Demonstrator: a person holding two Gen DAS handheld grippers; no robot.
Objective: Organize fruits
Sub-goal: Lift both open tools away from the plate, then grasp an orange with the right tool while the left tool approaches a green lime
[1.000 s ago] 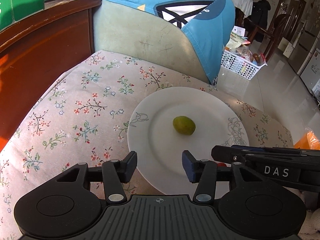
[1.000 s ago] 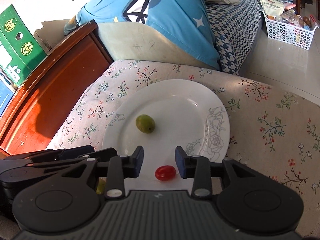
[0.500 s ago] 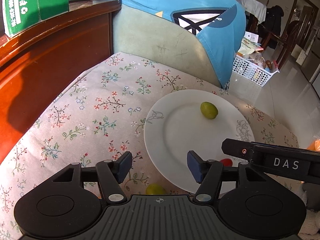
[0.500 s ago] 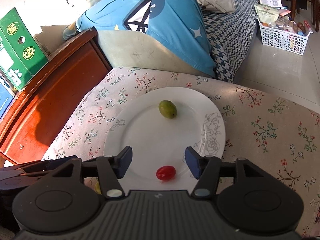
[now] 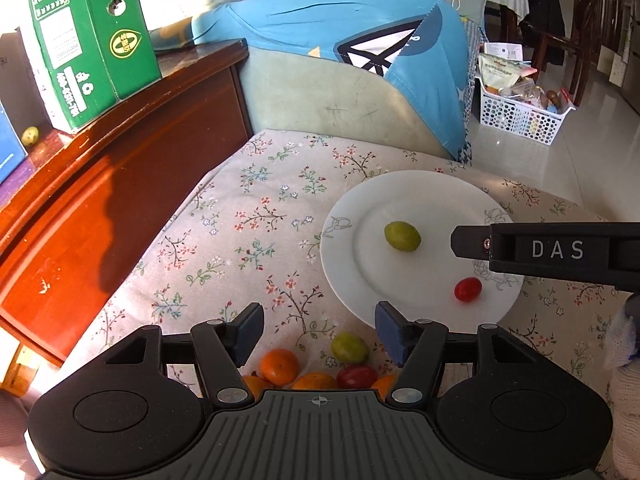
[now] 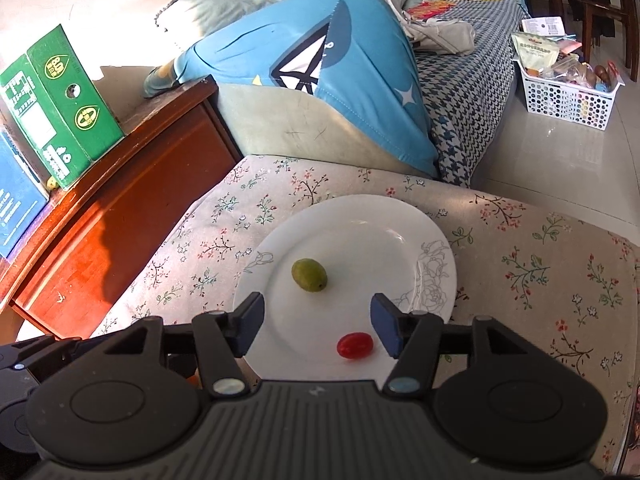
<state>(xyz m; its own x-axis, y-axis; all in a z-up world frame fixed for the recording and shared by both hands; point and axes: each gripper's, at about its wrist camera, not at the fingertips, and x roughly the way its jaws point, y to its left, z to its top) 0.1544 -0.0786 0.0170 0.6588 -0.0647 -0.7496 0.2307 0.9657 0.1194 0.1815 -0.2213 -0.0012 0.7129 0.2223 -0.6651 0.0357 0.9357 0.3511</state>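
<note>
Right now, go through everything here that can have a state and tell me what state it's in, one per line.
Left gripper: open, empty, over the loose fruit.
Right gripper: open, empty, over the plate's near edge.
Plate: flat on the floral cloth, holding two fruits.
Green fruit: lying on the plate.
Red tomato: lying on the plate.
Loose fruit pile: on the cloth, off the plate.

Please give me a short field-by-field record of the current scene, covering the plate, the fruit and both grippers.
surface: floral cloth
plate: white, holds two fruits
on plate: green fruit; red tomato
off plate, near edge: green fruit, oranges, red fruit
left gripper: open, empty, above the loose pile
right gripper: open, empty, over the plate's near side
</note>
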